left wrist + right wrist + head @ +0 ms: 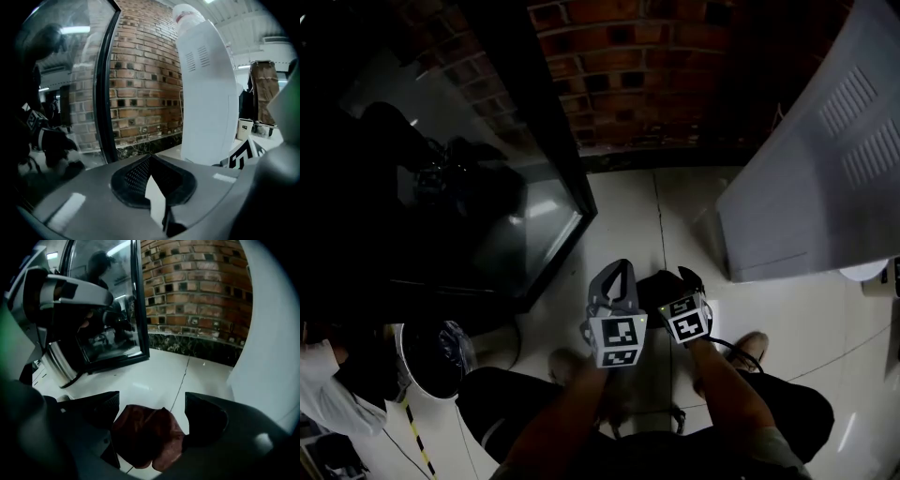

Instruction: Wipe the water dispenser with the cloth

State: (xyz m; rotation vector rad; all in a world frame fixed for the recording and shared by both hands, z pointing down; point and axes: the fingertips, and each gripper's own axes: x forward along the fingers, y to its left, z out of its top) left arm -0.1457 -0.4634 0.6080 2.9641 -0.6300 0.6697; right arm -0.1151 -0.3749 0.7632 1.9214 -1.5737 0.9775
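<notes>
Right gripper point(152, 404) gapes loose around the cloth point(147, 437), left gripper point(152, 180) is clenched empty, so the water dispenser point(206, 93) probably isn't getting wiped right now.

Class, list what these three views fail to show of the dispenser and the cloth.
- Dispenser taps: no view shows them; left gripper view gives only its vented back.
- Dispenser top: cut by the head view's edge.
- Cloth: right gripper view, edges run behind the right hand-held gripper; on the floor or not, unclear.

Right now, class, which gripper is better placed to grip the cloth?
Right. The right gripper has the cloth between its open jaws; the left gripper is shut, with no cloth at it.
</notes>
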